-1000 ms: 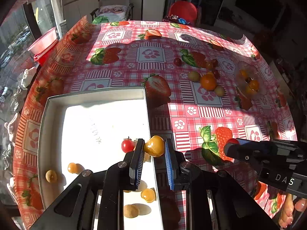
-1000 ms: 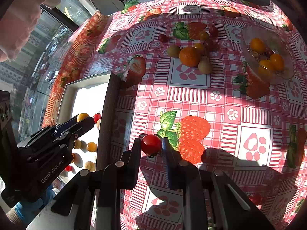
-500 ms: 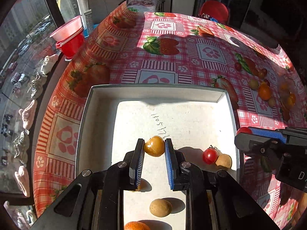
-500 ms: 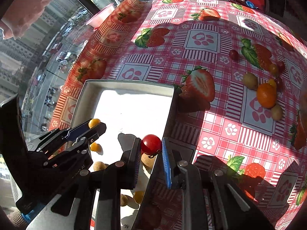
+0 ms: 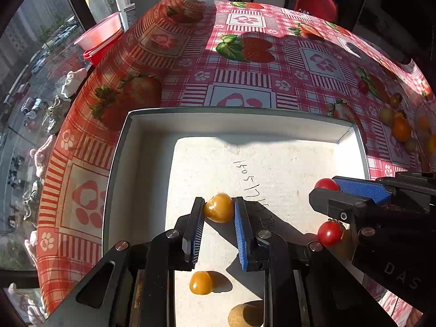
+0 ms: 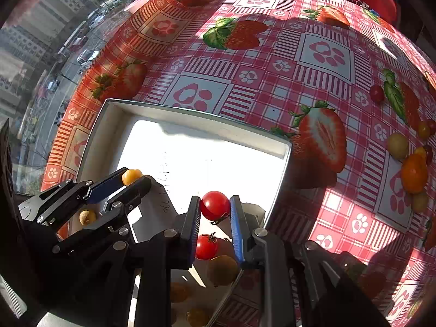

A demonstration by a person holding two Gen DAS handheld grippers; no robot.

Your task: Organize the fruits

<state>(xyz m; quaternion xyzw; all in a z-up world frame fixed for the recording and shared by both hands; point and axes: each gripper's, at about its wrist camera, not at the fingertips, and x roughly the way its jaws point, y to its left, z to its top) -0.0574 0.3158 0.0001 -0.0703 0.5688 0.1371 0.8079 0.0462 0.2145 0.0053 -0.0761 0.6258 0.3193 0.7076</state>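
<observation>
Both grippers are clamped on fruit over the white tray [image 5: 122, 190]. On my left gripper [image 5: 219, 209] the blue pads are pinched narrow around a yellow-orange berry [image 5: 218, 207], held above the sunlit tray floor. My right gripper [image 6: 214, 207] is just as narrow, gripping a red cherry tomato [image 6: 214, 205] over the tray's right side.

Beneath them, more fruit lies in the tray: another cherry tomato with its stem [image 6: 206, 247], a yellow berry [image 5: 200, 282] and a tan round fruit [image 5: 242, 316] nearer my end.

White letters "DAS" show on the right gripper's body in the left view. Handwritten digits [image 5: 245, 174] run across the tray floor; I read roughly "1505", the rest is unclear.

Beyond the tray, the table [image 6: 321, 54] carries a red checked cloth with strawberry and paw prints. Toward its right edge sits loose fruit: an orange one [image 6: 413, 173], yellowish ones, small red ones. A red basin [image 5: 98, 36] stands off the table's far left corner.
</observation>
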